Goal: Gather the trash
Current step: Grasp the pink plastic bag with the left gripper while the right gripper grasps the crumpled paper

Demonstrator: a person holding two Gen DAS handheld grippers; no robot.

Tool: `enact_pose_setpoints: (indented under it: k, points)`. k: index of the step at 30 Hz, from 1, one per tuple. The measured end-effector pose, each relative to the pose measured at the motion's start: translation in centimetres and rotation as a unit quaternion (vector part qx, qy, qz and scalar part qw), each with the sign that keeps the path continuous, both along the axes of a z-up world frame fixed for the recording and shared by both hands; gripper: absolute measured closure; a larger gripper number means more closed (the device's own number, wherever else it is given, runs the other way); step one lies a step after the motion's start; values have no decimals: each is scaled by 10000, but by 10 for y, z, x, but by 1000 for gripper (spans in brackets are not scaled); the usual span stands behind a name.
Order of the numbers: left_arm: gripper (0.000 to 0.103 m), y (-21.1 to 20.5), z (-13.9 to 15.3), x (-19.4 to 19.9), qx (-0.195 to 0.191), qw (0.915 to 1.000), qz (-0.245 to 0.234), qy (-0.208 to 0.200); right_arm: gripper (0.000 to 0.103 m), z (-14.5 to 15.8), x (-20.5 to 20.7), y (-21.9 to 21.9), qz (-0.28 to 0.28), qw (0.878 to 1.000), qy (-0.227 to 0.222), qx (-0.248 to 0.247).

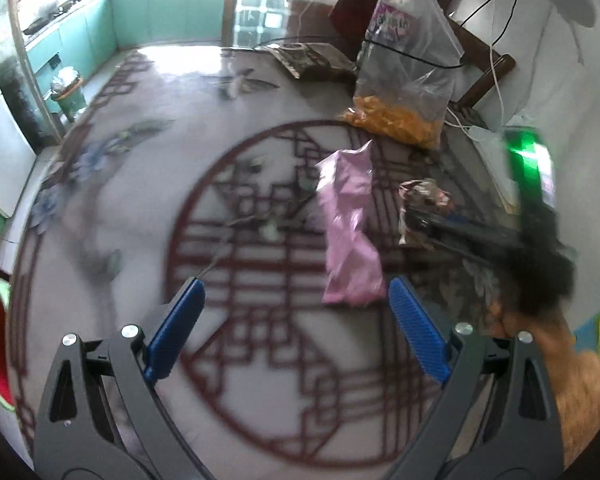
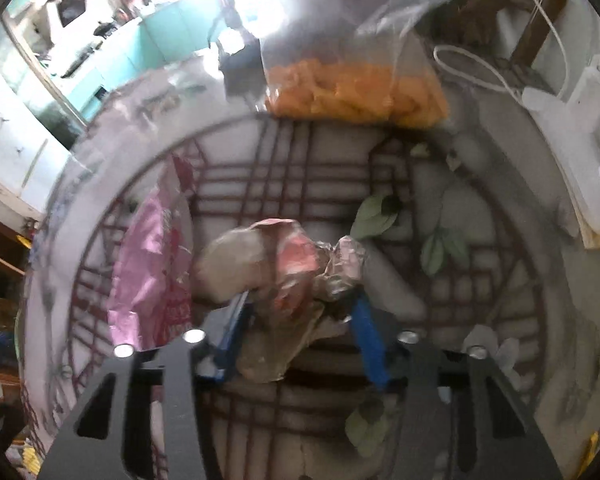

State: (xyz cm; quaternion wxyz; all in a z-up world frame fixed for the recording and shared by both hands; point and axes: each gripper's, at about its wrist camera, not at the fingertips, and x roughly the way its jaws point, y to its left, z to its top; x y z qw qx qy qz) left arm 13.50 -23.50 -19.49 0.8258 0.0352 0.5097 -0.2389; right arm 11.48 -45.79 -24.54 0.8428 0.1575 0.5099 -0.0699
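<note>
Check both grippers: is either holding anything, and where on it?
The right gripper grips the crumpled wrapper by its near end. The left gripper holds nothing.

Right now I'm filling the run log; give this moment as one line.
left gripper: open, empty | right gripper: shut on crumpled wrapper | pink wrapper: lying on table, untouched

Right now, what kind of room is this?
Probably a home, an eating area beside a kitchen: a round patterned table, teal kitchen cabinets with pans on the counter, and a clear bag of orange snacks.
</note>
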Motion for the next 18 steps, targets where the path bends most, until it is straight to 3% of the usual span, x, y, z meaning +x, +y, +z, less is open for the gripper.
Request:
enact_pose_setpoints:
  k: [4, 6, 9, 11, 13, 14, 16, 18]
  points:
    - [12, -35, -17, 26, 9, 10000, -30, 24, 61, 20, -16, -16, -222, 9991, -341, -98]
    - [12, -48, -26, 37, 5, 10000, -34, 85, 61, 31, -24, -20, -344, 9969, -500, -494]
    - [12, -62, -41, 50, 29, 9998, -36, 209, 61, 37, -27, -23, -412, 9951, -613, -662]
    - [20, -69, -49, 54, 48, 9997, -70, 247, 61, 38, -27, -24, -452, 9950, -642, -623]
    - [41, -74, -56, 57, 143, 9994, -144, 284, 61, 37, -25, -24, -462, 9952, -635, -586]
    - [45, -75, -59, 58, 174, 9993, -148, 293, 61, 37, -24, -23, -461, 9952, -639, -581]
    - [63, -72, -64, 60, 146, 9993, -85, 337, 60, 39, -23, -20, -451, 9947, -660, -641]
    - [72, -64, -67, 62, 13, 9989, 10, 472, 60, 44, -25, -15, -402, 9940, -693, -746]
